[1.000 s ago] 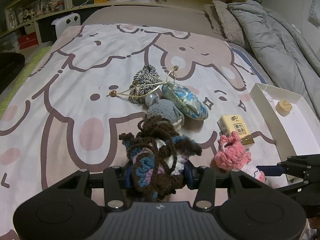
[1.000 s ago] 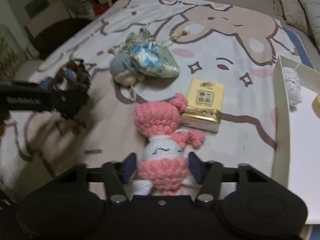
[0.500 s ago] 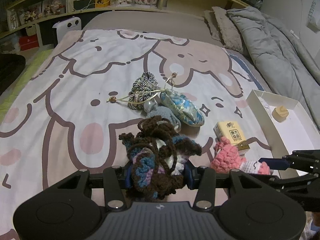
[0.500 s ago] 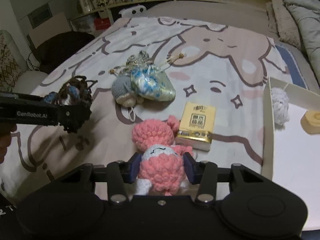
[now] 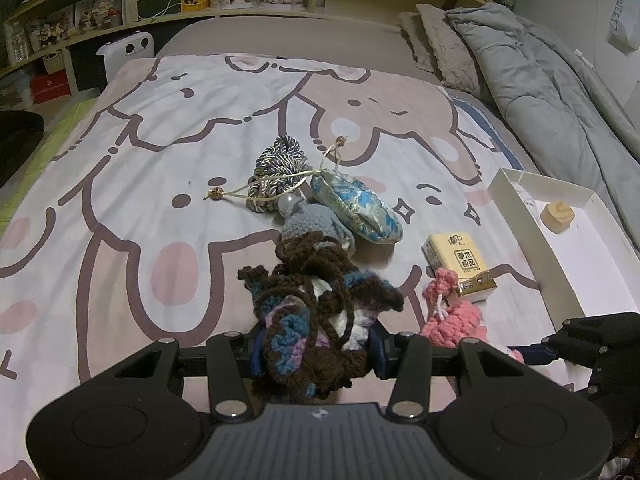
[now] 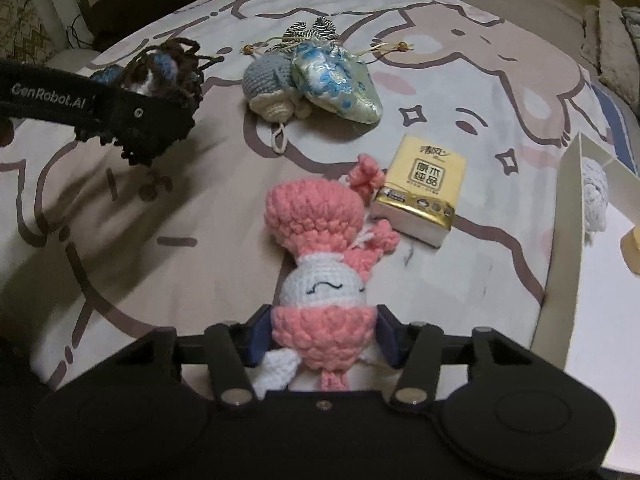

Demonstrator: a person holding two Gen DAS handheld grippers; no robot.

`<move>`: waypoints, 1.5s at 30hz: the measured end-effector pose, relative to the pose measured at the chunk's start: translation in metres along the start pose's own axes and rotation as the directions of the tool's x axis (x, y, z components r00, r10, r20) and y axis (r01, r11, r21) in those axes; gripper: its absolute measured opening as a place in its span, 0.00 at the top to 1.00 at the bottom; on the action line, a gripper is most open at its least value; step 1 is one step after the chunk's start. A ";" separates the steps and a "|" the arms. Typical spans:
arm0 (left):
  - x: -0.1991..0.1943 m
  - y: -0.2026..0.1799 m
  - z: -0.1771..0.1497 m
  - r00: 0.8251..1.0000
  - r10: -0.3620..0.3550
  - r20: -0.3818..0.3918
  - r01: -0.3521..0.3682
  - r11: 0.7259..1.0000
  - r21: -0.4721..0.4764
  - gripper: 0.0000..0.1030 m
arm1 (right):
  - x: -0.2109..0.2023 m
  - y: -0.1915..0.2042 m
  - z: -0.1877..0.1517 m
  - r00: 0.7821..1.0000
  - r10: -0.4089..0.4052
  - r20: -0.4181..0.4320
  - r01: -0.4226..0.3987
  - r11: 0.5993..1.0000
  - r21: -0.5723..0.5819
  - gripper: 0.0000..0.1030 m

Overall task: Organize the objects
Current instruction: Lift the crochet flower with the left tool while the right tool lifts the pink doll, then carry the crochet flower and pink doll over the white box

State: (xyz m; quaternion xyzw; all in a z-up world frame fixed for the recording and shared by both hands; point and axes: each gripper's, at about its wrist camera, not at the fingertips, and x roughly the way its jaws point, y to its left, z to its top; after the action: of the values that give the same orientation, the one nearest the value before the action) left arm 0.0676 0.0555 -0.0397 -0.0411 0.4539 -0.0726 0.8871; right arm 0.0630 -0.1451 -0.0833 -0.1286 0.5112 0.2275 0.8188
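Note:
My left gripper (image 5: 316,348) is shut on a brown, blue and white crochet piece (image 5: 316,300), held just above the cartoon bedspread; the right wrist view shows it at the left (image 6: 160,64). A pink and white crochet doll (image 6: 316,216) lies on the bedspread with its pink bottom between the pads of my right gripper (image 6: 322,340). Those jaws are opening, and the pads stand beside the doll without squeezing it. In the left wrist view the doll (image 5: 452,320) lies low at the right.
A yellow tissue pack (image 6: 424,188) lies just beyond the doll. Farther off lie a blue floral pouch (image 6: 336,84), a grey crochet toy (image 6: 268,80) and a cord bundle (image 5: 276,160). A white tray (image 5: 532,240) at the right holds a beige piece (image 5: 558,216) and a white knit (image 6: 594,196).
The right gripper's pads pinched the pink doll half a second ago and now stand wider around it; its view has tipped down towards the bed. The left gripper and its crochet piece kept still.

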 end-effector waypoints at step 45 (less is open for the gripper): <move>-0.028 -0.144 0.056 0.980 -0.115 0.160 0.104 0.992 0.076 0.53 | -0.158 -0.138 -0.018 0.910 -0.278 0.307 0.202 0.945 0.256 0.50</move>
State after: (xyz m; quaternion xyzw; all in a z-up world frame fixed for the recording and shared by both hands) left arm 0.0830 -0.0818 0.0356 -0.0420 0.3735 -0.1328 0.9171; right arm 0.0592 -0.3102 0.0474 -0.0589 0.3648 0.0858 0.9252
